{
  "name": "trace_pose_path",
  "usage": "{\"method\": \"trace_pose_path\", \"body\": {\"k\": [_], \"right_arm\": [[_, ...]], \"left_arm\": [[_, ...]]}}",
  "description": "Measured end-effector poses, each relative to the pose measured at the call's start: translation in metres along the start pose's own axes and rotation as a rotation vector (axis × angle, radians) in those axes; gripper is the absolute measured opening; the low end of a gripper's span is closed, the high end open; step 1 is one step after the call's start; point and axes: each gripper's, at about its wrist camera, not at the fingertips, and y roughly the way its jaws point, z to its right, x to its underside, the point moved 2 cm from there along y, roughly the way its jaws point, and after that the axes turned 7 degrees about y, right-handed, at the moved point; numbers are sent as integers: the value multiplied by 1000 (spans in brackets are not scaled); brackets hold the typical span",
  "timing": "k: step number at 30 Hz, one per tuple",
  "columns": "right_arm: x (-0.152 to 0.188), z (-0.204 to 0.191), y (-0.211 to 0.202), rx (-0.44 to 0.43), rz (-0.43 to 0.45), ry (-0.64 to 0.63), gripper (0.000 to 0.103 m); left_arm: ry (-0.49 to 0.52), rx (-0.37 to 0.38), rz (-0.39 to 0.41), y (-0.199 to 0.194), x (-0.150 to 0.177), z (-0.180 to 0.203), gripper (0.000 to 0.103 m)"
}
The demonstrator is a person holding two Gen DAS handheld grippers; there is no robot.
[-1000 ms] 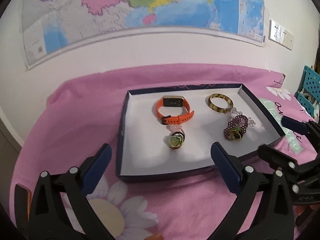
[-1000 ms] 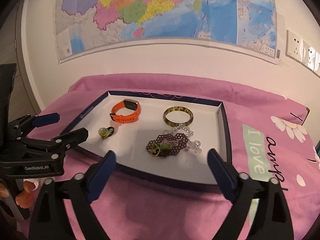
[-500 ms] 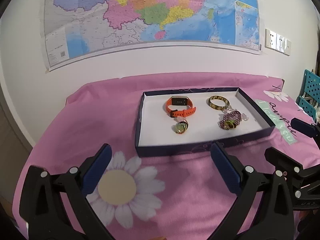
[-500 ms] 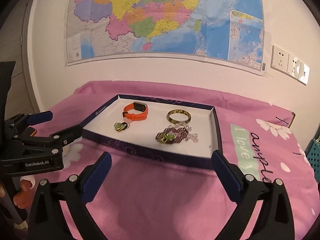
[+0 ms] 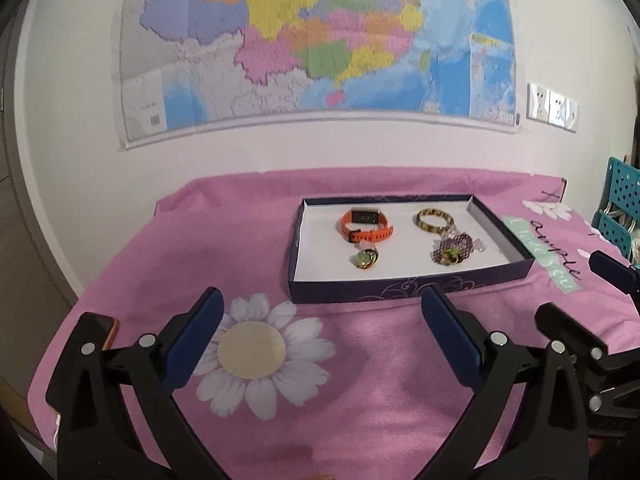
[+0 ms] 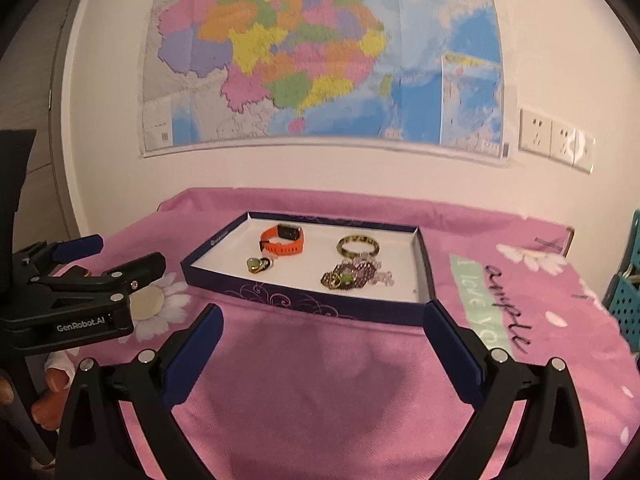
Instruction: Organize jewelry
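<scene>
A dark blue tray [image 5: 404,286] with a white floor sits on the pink cloth. In it lie an orange watch [image 5: 365,225], a tortoiseshell bangle [image 5: 434,219], a green and gold pendant [image 5: 363,259] and a purple beaded piece [image 5: 454,249]. The tray [image 6: 304,300], watch [image 6: 282,239], bangle [image 6: 358,245], pendant [image 6: 258,265] and beaded piece [image 6: 350,276] also show in the right wrist view. My left gripper [image 5: 322,332] is open and empty, well back from the tray. My right gripper [image 6: 320,344] is open and empty, in front of the tray.
A map [image 5: 320,40] hangs on the white wall behind the table. Wall sockets [image 6: 554,144] sit at the right. A teal perforated basket [image 5: 622,208] stands at the far right edge. A phone [image 5: 108,330] lies at the cloth's front left.
Both grippers have pulled back and up from the tray, which now looks smaller and farther. Both stay open and empty. The jewelry has not moved.
</scene>
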Motion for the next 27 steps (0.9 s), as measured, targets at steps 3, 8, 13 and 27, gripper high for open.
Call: {"method": "trace_pose_path", "body": {"k": [3, 8, 13, 27], "right_arm": [[0, -2, -9, -12, 20, -7, 96], [3, -3, -15, -20, 24, 1, 96], [6, -1, -20, -14, 22, 14, 96], [7, 2, -28, -9, 37, 30, 96]], "left_arm": [[24, -12, 37, -12, 1, 5, 98], [23, -12, 56, -21, 1, 7, 98], [21, -9, 64, -27, 4, 8, 98], [26, -6, 62, -32, 7, 11, 98]]}}
